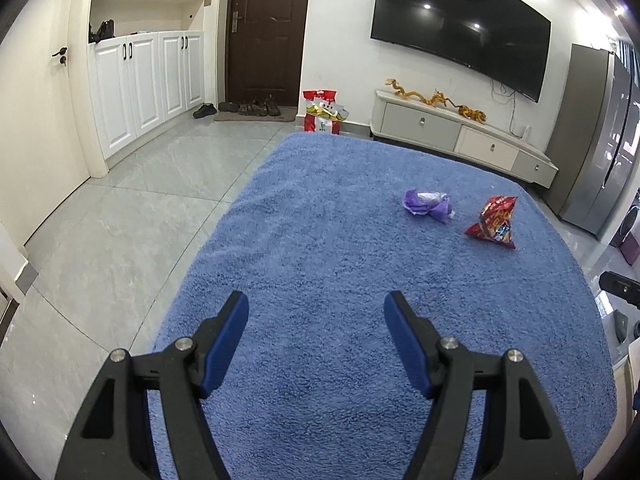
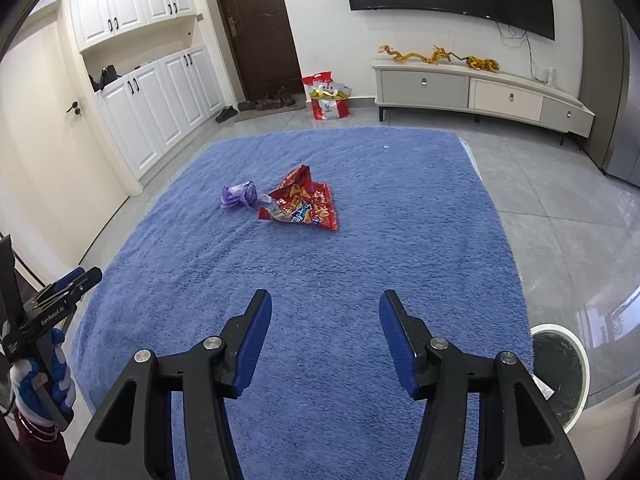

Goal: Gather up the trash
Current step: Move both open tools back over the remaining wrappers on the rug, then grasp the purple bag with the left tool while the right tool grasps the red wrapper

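Left gripper (image 1: 316, 300) jaws apart, nothing between them. Right gripper (image 2: 325, 298) likewise, over blue rug (image 2: 400, 240). Red snack bag (image 2: 306, 206) and purple wrapper (image 2: 240, 196) touching, at eleven o'clock of it.

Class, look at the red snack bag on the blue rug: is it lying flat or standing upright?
Lying crumpled: the red snack bag sprawls across the blue rug.

Red wrapper (image 2: 304, 204), purple wrapper (image 2: 239, 196), blue rug (image 2: 360, 260)
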{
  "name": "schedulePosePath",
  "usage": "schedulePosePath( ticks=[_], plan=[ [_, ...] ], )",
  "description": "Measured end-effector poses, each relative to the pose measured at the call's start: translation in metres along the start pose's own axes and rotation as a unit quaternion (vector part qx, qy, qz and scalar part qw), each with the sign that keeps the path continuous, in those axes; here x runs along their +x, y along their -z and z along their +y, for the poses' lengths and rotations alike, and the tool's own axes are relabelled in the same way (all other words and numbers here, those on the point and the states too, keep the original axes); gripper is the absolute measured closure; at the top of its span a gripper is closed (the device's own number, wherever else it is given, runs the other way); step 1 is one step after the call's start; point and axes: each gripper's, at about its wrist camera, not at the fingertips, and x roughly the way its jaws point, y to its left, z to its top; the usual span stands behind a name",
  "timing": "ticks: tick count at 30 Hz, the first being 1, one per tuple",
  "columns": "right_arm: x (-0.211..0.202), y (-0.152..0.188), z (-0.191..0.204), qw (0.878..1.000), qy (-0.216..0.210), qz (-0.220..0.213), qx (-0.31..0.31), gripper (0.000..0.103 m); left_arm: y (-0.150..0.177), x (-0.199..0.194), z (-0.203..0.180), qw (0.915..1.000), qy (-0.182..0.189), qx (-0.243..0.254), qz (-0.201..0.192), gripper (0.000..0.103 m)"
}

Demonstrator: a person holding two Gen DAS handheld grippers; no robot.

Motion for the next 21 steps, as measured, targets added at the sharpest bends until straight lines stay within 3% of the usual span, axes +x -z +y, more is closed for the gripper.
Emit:
schedulePosePath(
  ticks=[21],
  plan=[
    [0.03, -0.008, -0.008, 1.0, -0.006, 0.02, 0.012, 0.04, 0.001, 0.038, -0.014, 0.9984, 0.018, 0.019, 0.05, 0.029]
  ],
)
